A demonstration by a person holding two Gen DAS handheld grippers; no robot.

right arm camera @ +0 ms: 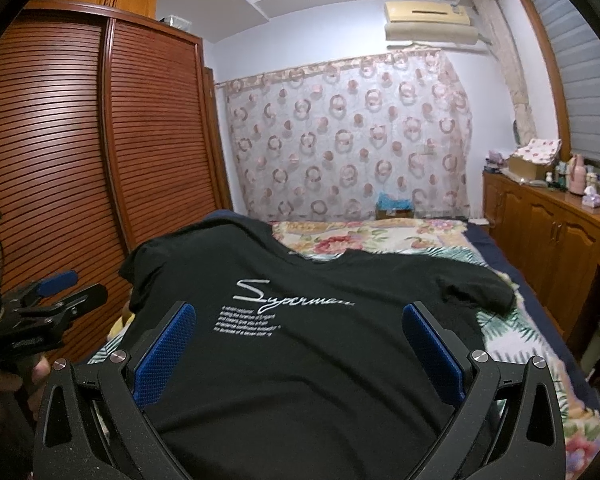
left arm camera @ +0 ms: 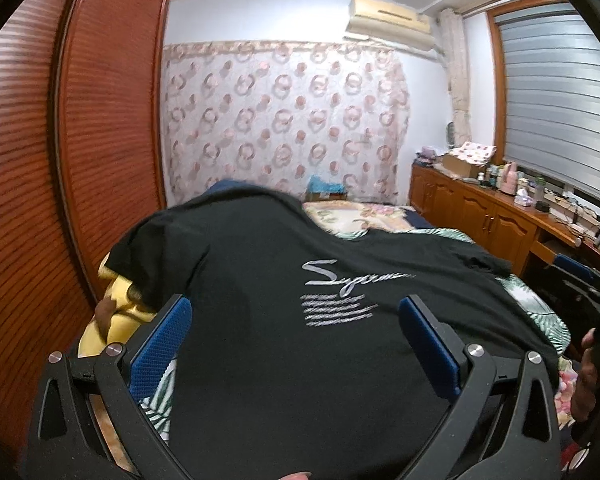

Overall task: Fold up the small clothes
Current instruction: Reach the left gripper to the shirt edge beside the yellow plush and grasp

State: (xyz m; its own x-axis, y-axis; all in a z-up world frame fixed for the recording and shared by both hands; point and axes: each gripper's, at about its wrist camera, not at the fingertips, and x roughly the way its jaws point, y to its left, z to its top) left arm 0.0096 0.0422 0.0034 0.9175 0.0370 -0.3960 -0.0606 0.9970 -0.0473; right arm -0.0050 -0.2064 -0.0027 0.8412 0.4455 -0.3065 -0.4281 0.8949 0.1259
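Note:
A black T-shirt (left arm camera: 268, 264) with white script print lies spread on the bed, print side up; it also shows in the right wrist view (right arm camera: 300, 360). My left gripper (left arm camera: 294, 312) is open, its blue pads wide apart over the shirt's lower part. My right gripper (right arm camera: 300, 320) is open too, above the shirt's hem end. The left gripper also shows at the left edge of the right wrist view (right arm camera: 60, 292). Neither holds anything.
A floral bedspread (right arm camera: 380, 240) covers the bed. A yellow item (left arm camera: 120, 312) lies under the shirt's left sleeve. A louvred wooden wardrobe (left arm camera: 60, 160) stands at the left, wooden cabinets (right arm camera: 548, 236) with clutter at the right, a curtain (left arm camera: 284, 120) behind.

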